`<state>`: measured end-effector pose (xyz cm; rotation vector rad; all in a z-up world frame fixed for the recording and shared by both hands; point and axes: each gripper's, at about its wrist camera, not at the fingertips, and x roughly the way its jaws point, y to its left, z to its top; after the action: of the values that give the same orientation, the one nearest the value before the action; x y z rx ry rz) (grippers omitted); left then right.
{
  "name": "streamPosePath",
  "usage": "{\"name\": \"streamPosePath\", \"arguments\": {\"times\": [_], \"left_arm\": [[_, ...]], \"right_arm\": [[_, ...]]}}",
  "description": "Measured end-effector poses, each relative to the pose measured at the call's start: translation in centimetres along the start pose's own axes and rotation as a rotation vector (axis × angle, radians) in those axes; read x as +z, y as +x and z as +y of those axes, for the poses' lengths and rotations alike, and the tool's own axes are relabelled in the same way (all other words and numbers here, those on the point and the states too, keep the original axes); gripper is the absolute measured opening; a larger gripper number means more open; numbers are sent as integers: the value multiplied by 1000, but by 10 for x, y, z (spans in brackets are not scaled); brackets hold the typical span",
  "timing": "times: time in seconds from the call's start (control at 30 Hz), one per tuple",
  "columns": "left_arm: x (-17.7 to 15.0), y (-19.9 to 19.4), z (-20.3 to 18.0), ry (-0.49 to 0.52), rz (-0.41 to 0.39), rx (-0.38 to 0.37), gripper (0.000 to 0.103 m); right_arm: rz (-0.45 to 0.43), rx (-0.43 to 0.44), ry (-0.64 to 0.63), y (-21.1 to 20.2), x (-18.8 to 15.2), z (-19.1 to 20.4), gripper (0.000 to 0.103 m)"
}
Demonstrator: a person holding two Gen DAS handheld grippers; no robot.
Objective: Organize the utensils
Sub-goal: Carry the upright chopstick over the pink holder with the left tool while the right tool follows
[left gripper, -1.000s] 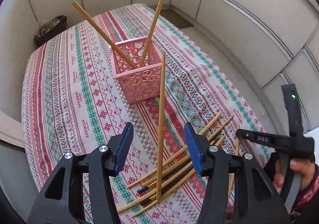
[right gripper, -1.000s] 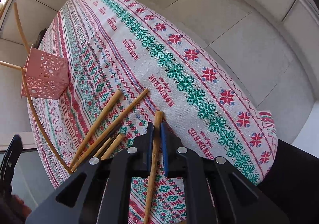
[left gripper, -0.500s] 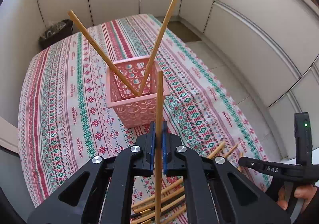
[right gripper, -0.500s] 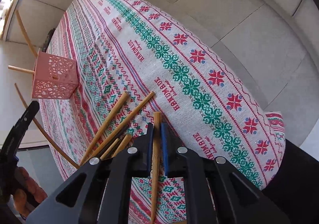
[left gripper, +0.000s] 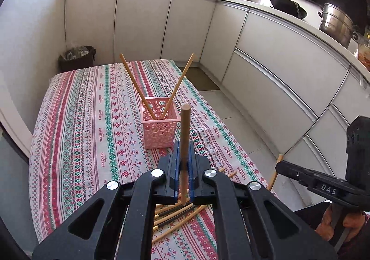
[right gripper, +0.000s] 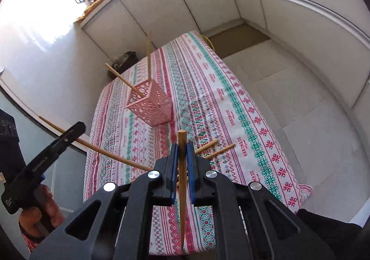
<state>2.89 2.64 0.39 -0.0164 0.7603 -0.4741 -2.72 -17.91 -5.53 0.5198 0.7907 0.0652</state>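
cloth (left gripper: pixel 76 135) txt "HANDMADE"; R tool reads "DAS" | L gripper (left gripper: pixel 184 162) clamped on 1 tan chopstick (left gripper: pixel 185 125), R gripper (right gripper: pixel 182 158) clamped on another (right gripper: pixel 181 190) | pink basket (left gripper: pixel 159 130) mid-table w/ 2 sticks

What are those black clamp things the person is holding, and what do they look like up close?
Both are handheld grippers. The left gripper and right gripper have angular black plastic arms with cut-out holes, round silver bolts at the joints and flat blue pads lining the fingers. White lettering marks the right one's black handle. A patterned reddish sleeve shows.
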Motion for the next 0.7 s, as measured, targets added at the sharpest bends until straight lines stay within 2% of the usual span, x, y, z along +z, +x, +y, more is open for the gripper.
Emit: {"name": "streamPosePath", "arguments": {"times": [0.2,0.37,0.7], "left_arm": [[-3,-23,-7,6,-16,37,5],[2,-40,-12,9,-42,92,5],[42,-59,-15,34,-117,160,5]], "right_arm": [[-71,66,-71,-35,8,32,8],[-140,105,-117,-59,29,55,8],[-274,146,-177,-87,82,85,8]]}}
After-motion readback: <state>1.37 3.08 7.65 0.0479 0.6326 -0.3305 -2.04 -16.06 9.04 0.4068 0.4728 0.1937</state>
